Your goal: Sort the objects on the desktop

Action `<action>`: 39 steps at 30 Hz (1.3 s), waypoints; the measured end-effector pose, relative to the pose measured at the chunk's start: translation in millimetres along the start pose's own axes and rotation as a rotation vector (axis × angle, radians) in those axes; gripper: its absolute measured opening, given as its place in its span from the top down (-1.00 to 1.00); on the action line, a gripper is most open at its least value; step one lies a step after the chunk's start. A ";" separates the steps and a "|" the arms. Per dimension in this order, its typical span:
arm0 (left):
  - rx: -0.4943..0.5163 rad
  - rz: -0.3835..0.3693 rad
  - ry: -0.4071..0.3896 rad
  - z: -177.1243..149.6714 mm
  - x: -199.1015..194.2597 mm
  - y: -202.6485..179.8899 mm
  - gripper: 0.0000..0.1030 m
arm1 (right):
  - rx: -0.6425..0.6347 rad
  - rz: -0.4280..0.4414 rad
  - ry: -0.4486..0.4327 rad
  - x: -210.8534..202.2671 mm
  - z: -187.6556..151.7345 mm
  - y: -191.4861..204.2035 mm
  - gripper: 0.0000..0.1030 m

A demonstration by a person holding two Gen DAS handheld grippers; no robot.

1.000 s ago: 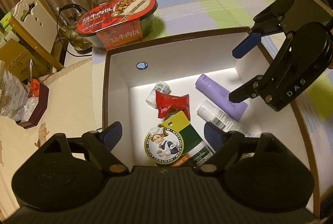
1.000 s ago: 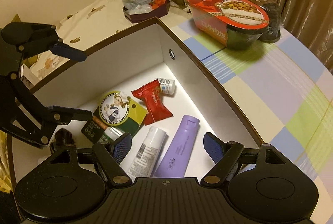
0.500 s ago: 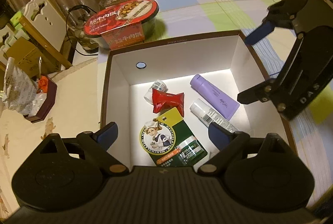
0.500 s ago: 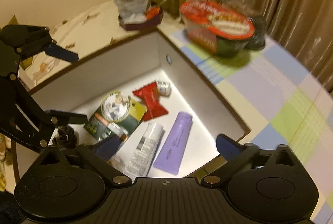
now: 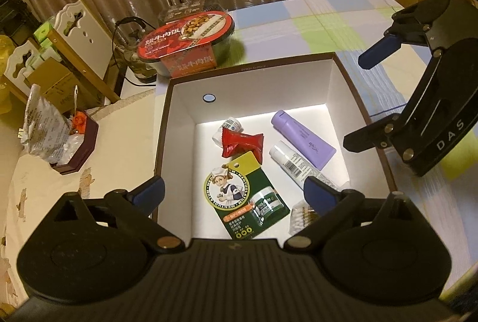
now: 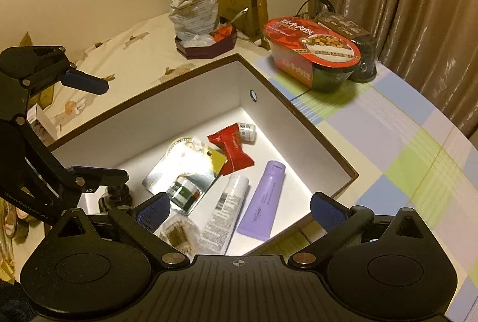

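Reading "MENTHOLATUM" on green card [image 5: 242, 196], "DAS" on right gripper [image 5: 357, 100]

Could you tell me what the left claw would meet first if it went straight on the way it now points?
Probably the green Mentholatum card on the box floor; the open left claw centres on it, though depth is unclear.

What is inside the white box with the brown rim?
The box holds a purple tube, a white tube, a red candy wrapper, a small white bottle partly under it, a green Mentholatum card, and a clear packet partly covered.
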State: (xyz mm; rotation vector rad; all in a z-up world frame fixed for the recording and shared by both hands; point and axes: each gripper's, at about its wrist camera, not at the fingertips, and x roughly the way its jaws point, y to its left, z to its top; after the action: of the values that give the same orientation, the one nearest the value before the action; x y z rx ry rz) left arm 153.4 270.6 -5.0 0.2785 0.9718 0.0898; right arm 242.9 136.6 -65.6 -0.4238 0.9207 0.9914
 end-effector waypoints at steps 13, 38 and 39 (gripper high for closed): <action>-0.054 0.046 -0.013 -23.1 -36.3 -18.2 -0.92 | -0.008 -0.002 -0.014 -25.6 -25.7 18.6 -0.99; -0.228 0.131 -0.026 -68.7 -99.9 -70.6 -0.92 | -0.004 -0.005 -0.069 -76.4 -75.5 44.7 -0.99; -0.234 0.134 -0.025 -70.0 -101.5 -72.7 -0.92 | -0.008 -0.005 -0.067 -77.0 -77.4 45.6 -0.99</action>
State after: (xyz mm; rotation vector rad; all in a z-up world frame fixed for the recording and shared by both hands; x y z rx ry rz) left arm 34.9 194.0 19.3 0.1286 0.9074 0.3189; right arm 150.4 66.7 -42.4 -0.3971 0.8551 0.9995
